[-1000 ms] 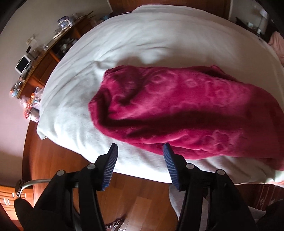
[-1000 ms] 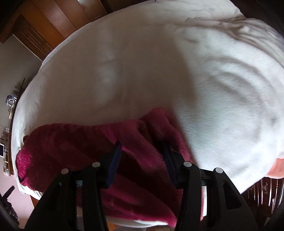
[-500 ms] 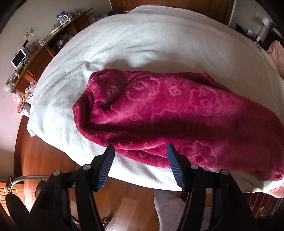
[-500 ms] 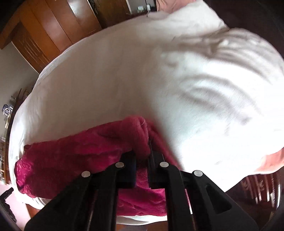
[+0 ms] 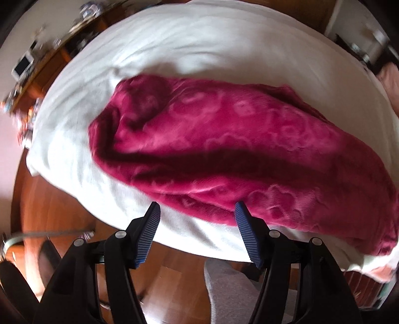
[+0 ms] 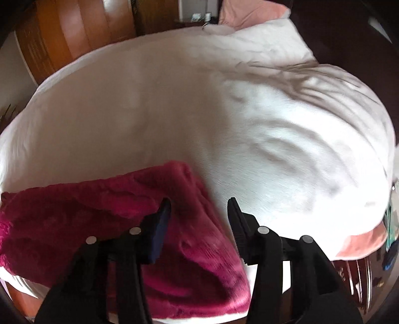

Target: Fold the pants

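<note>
The crimson fleece pants (image 5: 237,147) lie folded lengthwise in a long band on the white bed (image 5: 199,44), near its front edge. My left gripper (image 5: 197,211) is open and empty, just short of the band's near edge. In the right wrist view the pants' right end (image 6: 119,224) lies at the lower left. My right gripper (image 6: 199,206) is open and empty, over the pants' right edge where it meets the white cover (image 6: 249,124).
A wooden sideboard (image 5: 49,57) with small items stands at the far left. Wooden floor (image 5: 62,204) lies below the bed's front edge. A pink pillow (image 6: 249,12) lies at the bed's far end, with wooden wardrobe doors (image 6: 74,32) behind.
My right gripper was shut on the pants' edge half a second ago and has since opened and let go. My left gripper stayed open, shifting slightly along the near edge.
</note>
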Tool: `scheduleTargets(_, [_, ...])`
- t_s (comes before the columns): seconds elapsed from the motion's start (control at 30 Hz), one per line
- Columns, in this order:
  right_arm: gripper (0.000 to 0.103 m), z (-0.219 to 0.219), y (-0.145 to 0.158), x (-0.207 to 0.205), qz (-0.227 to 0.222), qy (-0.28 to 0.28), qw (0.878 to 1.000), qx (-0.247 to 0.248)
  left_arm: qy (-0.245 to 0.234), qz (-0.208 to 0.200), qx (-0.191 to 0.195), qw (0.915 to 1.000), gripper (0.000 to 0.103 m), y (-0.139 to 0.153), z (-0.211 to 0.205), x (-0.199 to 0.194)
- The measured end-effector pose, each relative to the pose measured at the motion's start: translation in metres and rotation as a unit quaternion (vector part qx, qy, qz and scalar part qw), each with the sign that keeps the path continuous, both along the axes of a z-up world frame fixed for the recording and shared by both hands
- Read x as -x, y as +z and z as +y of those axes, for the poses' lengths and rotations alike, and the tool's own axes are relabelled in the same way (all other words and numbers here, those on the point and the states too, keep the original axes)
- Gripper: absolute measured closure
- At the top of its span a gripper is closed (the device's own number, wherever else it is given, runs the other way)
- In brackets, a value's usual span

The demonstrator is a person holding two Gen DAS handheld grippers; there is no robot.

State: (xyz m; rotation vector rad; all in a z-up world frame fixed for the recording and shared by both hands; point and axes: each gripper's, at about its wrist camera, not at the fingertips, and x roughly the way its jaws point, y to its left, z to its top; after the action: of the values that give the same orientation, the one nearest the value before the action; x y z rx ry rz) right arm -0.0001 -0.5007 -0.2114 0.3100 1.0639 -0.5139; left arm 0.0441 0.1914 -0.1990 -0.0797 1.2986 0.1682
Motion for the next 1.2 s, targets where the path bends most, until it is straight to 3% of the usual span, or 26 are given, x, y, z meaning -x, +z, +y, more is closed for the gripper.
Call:
scheduleTargets(0.13, [0.055, -0.001, 0.004, 0.035, -0.010, -0.034, 0.999, -0.038, 0.061, 0.014, 0.024, 0.9978, 0.041, -0.015, 0.028, 0.010])
scheduleTargets(0.23, [0.055, 0.001, -0.005, 0.066, -0.008, -0.055, 0.993, -0.103, 0.102, 0.022, 0.039, 0.9937, 0.041, -0.025, 0.047, 0.016])
scheduleTargets(0.43, [0.055, 0.020, -0.042, 0.108, -0.025, -0.114, 0.962, -0.247, 0.134, 0.035, 0.039, 0.9896, 0.041, -0.037, 0.064, 0.016])
scheduleTargets(0.57, [0.056, 0.008, -0.065, 0.105, -0.041, -0.166, 0.946, -0.276, 0.133, 0.038, 0.038, 0.9897, 0.041, -0.037, 0.065, 0.010])
scheduleTargets(0.63, [0.064, -0.003, -0.075, 0.103, -0.047, -0.194, 0.936, -0.291, 0.137, 0.037, 0.043, 0.9890, 0.040, -0.037, 0.067, 0.009])
scheduleTargets(0.7, [0.085, -0.008, -0.080, 0.103, -0.052, -0.212, 0.925, -0.310, 0.145, 0.036, 0.050, 0.9875, 0.040, -0.035, 0.071, 0.010])
scheduleTargets(0.73, [0.090, -0.007, -0.076, 0.102, -0.054, -0.210, 0.925, -0.312, 0.150, 0.035, 0.053, 0.9866, 0.040, -0.035, 0.073, 0.011])
scheduleTargets(0.8, [0.095, -0.004, -0.061, 0.099, -0.046, -0.193, 0.938, -0.283, 0.162, 0.031, 0.062, 0.9843, 0.036, -0.034, 0.080, 0.015])
scheduleTargets(0.83, [0.095, -0.001, -0.049, 0.098, -0.043, -0.181, 0.947, -0.261, 0.173, 0.029, 0.067, 0.9823, 0.034, -0.035, 0.085, 0.018])
scheduleTargets(1.03, [0.097, 0.008, -0.015, 0.109, -0.018, -0.158, 0.970, -0.185, 0.226, 0.023, 0.095, 0.9692, 0.034, -0.041, 0.110, 0.035])
scheduleTargets(1.2, [0.097, 0.006, -0.036, 0.098, 0.056, -0.146, 0.981, -0.111, 0.254, 0.027, 0.115, 0.9600, 0.034, -0.054, 0.126, 0.042])
